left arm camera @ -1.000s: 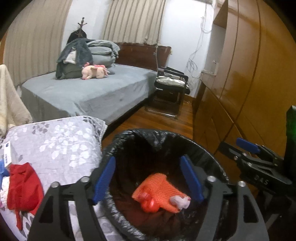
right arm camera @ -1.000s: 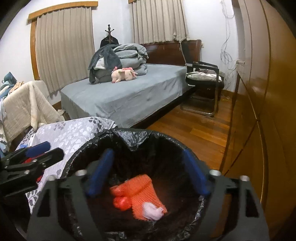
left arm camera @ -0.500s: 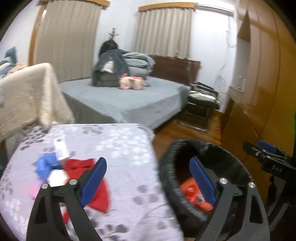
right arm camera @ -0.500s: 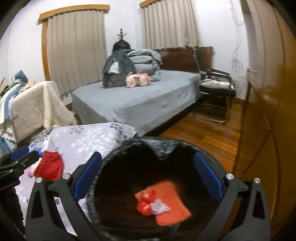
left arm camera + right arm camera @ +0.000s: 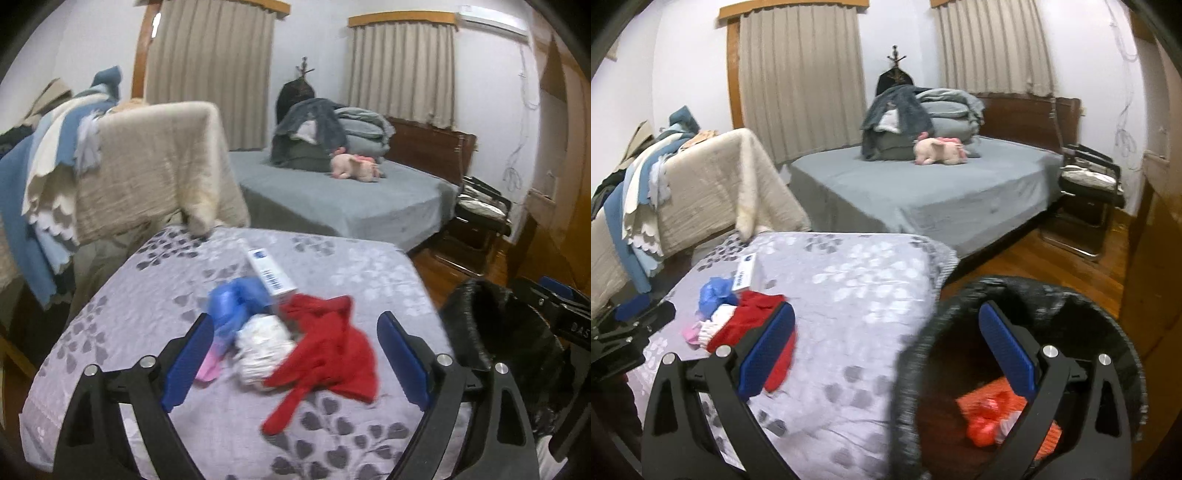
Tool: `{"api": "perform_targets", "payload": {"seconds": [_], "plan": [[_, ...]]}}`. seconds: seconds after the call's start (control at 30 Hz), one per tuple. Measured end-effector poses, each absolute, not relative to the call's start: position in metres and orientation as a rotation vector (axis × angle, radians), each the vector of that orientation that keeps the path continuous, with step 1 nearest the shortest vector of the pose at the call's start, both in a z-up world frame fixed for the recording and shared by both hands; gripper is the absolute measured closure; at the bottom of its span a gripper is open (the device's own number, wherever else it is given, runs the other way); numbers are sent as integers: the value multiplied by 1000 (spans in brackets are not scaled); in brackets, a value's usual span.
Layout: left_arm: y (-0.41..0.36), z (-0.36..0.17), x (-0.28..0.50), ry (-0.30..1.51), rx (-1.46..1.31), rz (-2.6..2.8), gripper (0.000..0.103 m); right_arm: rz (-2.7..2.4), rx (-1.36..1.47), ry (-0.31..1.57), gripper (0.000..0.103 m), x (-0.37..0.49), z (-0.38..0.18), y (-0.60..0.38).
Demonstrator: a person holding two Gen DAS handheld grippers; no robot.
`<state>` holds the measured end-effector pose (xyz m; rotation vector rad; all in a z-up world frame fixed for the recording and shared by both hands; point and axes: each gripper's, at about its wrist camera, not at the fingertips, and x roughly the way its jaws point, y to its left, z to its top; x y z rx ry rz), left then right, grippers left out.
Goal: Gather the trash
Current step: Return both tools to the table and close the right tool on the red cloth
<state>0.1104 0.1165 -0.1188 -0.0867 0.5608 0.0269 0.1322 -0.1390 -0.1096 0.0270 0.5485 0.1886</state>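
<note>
Left gripper (image 5: 295,354) wide above red cloth (image 5: 328,354), trash bin (image 5: 480,332) beside.

Both wrist views are lit by even, slightly cool indoor light; its source lies outside the frames. The white walls and closed curtains (image 5: 801,81) read bright, without hard shadows. Motion blur smears both pictures: in the left wrist view the red cloth (image 5: 332,354) and the leaf print on the bench cover (image 5: 166,291) are soft. In the right wrist view the bin's rim (image 5: 916,354) streaks, its inside dark. Fisheye distortion bows the wardrobe (image 5: 576,155), with black vignette in the corners and a faint sheen on its wood.
</note>
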Motion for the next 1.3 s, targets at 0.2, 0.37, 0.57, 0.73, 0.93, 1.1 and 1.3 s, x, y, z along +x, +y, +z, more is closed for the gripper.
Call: {"api": "perform_targets", "payload": {"seconds": [0.2,0.37,0.57,0.73,0.93,1.1,1.3], "plan": [[138,-134,114,580,-90,69,21,244,17,577,6,150,-128,-97],[153,-147,116,598,-95,95,24,288,-11,604,6,161,-145,-65],[171,-158,119,610,-104,121,25,342,-42,634,10,171,-162,-36],[177,-161,119,616,-105,125,26,377,-66,692,24,182,-181,-16],[180,-166,121,622,-113,121,26,398,-77,736,41,189,-197,-7],[179,-169,124,630,-116,108,26,481,-51,799,88,194,-204,-8],[170,-169,128,635,-111,83,26,489,-31,786,99,186,-196,-16]]}}
